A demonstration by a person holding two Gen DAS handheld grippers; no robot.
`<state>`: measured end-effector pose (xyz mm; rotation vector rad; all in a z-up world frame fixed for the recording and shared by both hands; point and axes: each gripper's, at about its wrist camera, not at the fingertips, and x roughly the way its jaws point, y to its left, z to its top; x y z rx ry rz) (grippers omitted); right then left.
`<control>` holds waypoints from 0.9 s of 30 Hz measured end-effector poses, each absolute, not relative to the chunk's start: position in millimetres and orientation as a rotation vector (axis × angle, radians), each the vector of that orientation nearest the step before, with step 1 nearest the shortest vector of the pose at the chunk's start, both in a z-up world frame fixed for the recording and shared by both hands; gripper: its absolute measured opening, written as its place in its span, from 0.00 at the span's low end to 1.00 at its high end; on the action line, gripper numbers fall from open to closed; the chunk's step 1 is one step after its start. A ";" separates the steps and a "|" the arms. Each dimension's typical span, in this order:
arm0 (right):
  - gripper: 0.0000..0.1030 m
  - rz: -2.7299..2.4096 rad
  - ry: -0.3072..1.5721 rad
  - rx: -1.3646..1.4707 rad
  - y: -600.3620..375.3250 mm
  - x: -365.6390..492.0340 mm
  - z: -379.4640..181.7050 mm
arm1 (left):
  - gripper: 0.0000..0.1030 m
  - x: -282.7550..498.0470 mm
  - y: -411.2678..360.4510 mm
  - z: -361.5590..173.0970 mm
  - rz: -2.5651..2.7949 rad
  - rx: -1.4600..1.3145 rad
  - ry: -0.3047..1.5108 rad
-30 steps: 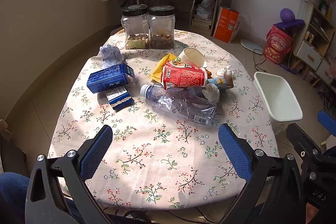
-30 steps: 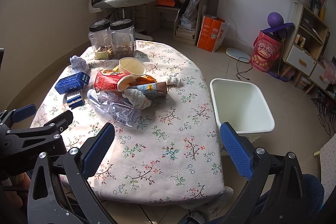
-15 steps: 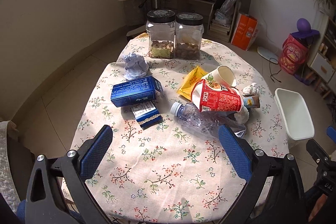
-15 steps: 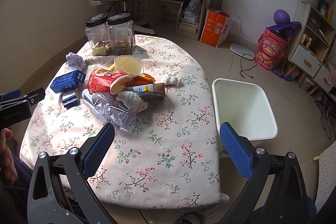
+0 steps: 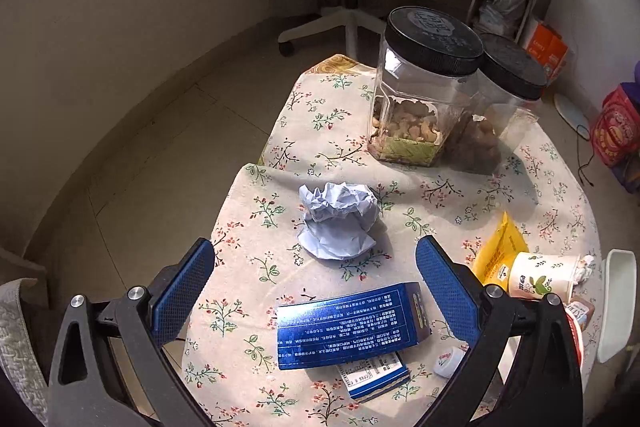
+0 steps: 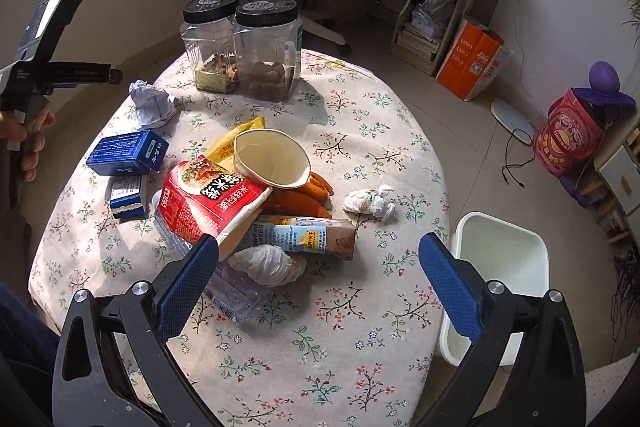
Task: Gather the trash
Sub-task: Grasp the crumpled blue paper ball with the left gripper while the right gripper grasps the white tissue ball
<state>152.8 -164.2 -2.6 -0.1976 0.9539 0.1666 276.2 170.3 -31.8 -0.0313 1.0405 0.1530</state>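
Our left tongs (image 5: 316, 275) gape wide and empty over the blue box (image 5: 350, 329), aimed at the crumpled paper ball (image 5: 338, 221) just beyond, likely our 1st pick. Our right tongs (image 6: 319, 267), equally open and empty, hover above the heaped trash on the surface (image 6: 360, 327), with the white bin (image 6: 502, 267) beside its edge, handy for dropping.

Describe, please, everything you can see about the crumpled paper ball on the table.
The crumpled paper ball is pale bluish-white paper, tightly wrinkled into an irregular lump. It lies alone on the floral tablecloth near the table's edge, in front of the nut jar and beyond the blue box, touching neither. The open left gripper frames it without contact.
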 end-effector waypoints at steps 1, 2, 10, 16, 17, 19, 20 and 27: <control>0.93 0.176 0.952 -0.204 -162.2 158.1 -5.9 | 0.95 285.0 173.7 -39.8 0.150 -0.045 1.057; 0.93 0.187 0.954 -0.204 -161.4 162.3 -10.2 | 0.95 292.6 175.7 -47.3 0.144 -0.053 1.073; 0.93 0.230 1.014 -0.125 -165.0 187.0 -38.4 | 0.85 332.9 164.5 -94.5 0.087 0.005 1.141; 0.93 0.259 1.021 -0.110 -166.7 184.5 -44.8 | 0.35 343.7 153.9 -110.7 0.077 0.042 1.161; 0.93 0.265 1.023 -0.115 -166.2 182.7 -45.7 | 0.35 343.0 156.5 -111.6 0.068 0.021 1.168; 0.93 0.287 1.022 -0.127 -165.8 176.7 -46.4 | 0.34 341.4 161.4 -107.6 0.064 -0.019 1.151; 0.93 0.296 1.022 -0.133 -165.6 173.5 -46.7 | 0.34 340.8 163.1 -105.6 0.060 -0.032 1.146; 0.93 0.320 1.062 -0.120 -166.9 167.4 -58.5 | 0.33 318.6 162.2 -70.0 0.033 -0.163 1.084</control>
